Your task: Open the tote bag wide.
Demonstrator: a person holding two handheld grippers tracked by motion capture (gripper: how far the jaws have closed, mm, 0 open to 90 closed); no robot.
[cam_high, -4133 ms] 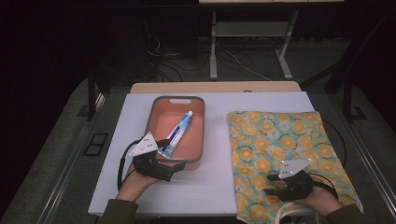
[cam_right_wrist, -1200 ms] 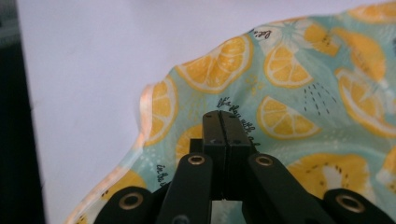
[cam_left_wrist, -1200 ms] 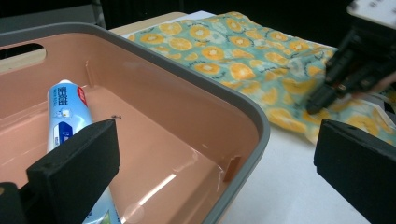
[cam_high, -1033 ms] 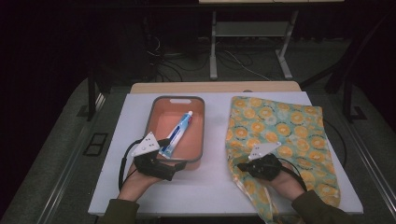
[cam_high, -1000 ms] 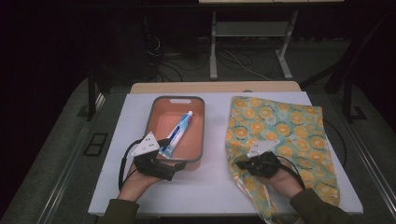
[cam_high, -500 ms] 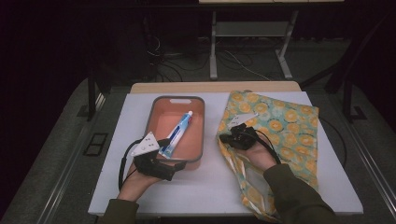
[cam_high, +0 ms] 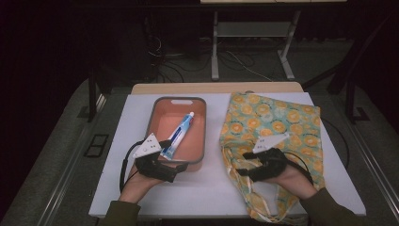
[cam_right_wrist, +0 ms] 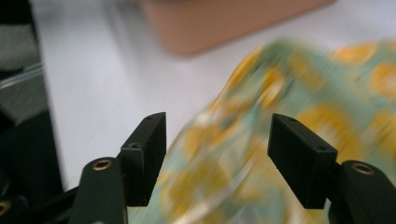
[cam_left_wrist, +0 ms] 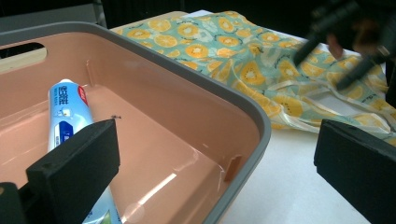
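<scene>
My right gripper [cam_high: 241, 170] has just been opening; its jaws stand wide over the cloth bag [cam_high: 277, 122], pressing nothing. The bag lies on the white surface [cam_high: 207, 188], right of the tray [cam_high: 201, 136]. My left gripper [cam_high: 176, 170] is open across the tray's near rim.

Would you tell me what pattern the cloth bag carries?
Orange citrus slices on pale green cloth bag, clearest in the high view.
</scene>
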